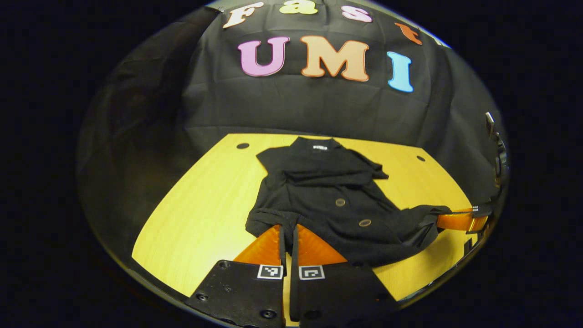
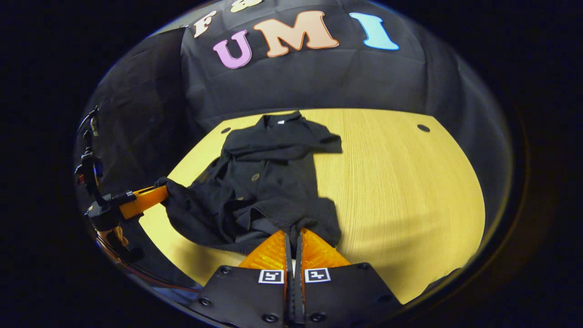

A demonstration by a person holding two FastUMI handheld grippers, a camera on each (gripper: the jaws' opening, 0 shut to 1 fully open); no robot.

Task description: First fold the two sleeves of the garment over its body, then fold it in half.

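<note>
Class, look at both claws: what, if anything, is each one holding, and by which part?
Both hold the black garment by its near hem: the left claw pinches one bottom corner, the right claw the other.

A yellow wood-grain table [image 1: 200, 214] sits under warm light, its far edge carrying two small dark round holes [image 1: 242, 146]. Behind it hangs the booth's black cloth wall [image 1: 319, 105], creased in folds and falling into deep shadow at the sides.
</note>
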